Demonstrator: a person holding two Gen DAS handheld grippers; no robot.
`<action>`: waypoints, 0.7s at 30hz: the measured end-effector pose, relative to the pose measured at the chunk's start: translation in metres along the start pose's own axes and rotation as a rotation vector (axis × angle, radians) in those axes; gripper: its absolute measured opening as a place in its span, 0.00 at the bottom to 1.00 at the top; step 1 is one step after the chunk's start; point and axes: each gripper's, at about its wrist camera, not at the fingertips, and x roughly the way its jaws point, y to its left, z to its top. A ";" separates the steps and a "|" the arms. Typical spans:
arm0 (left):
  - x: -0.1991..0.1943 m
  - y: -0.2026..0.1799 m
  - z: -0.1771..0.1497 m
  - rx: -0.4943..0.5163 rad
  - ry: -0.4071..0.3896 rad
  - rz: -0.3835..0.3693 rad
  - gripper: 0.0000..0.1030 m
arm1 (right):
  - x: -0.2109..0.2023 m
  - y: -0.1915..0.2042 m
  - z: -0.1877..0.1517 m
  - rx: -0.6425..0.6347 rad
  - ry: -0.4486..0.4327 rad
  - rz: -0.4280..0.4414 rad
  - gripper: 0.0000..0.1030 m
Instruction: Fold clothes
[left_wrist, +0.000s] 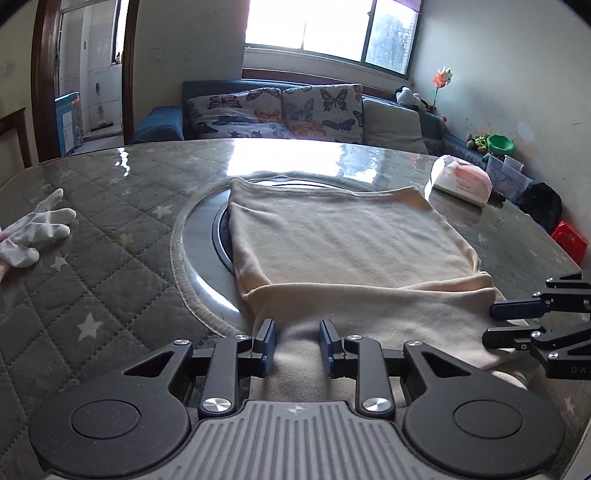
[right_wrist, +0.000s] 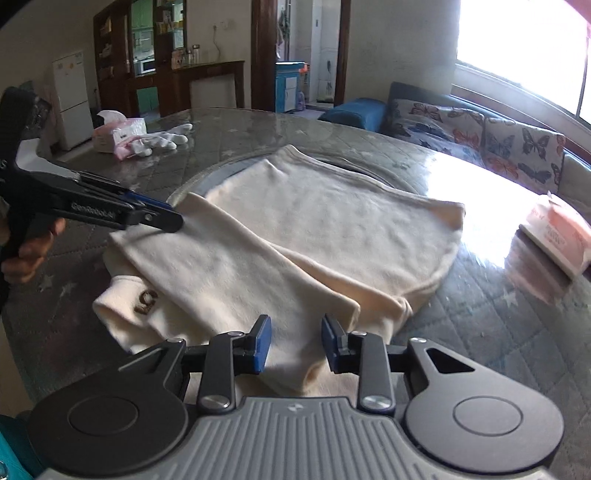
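Observation:
A cream garment (left_wrist: 347, 243) lies partly folded on the round table, its near part doubled over the flat far part. It also shows in the right wrist view (right_wrist: 325, 221), with a small brown mark (right_wrist: 146, 301) on a rolled end at the near left. My left gripper (left_wrist: 297, 345) is open, its blue-padded fingers just above the near fold, holding nothing. It appears from the side in the right wrist view (right_wrist: 168, 216), over the garment's left corner. My right gripper (right_wrist: 295, 343) is open over the near edge. It shows at the right in the left wrist view (left_wrist: 496, 323).
The table has a quilted grey cover (left_wrist: 92, 258) under glass and a round turntable (left_wrist: 199, 243). White gloves (left_wrist: 33, 229) lie at the left. A pink tissue pack (left_wrist: 463, 181) sits at the far right, another (right_wrist: 118, 133) at the far left. A sofa (left_wrist: 295, 114) stands behind.

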 end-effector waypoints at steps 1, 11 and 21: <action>-0.004 -0.002 0.000 0.006 -0.005 -0.002 0.29 | -0.004 0.001 0.000 -0.003 -0.009 0.002 0.29; -0.017 -0.044 -0.026 0.175 0.020 -0.037 0.32 | -0.010 0.014 -0.010 -0.036 -0.007 0.003 0.29; -0.056 -0.045 -0.039 0.290 -0.019 -0.030 0.51 | -0.043 0.015 -0.020 -0.070 -0.005 -0.020 0.37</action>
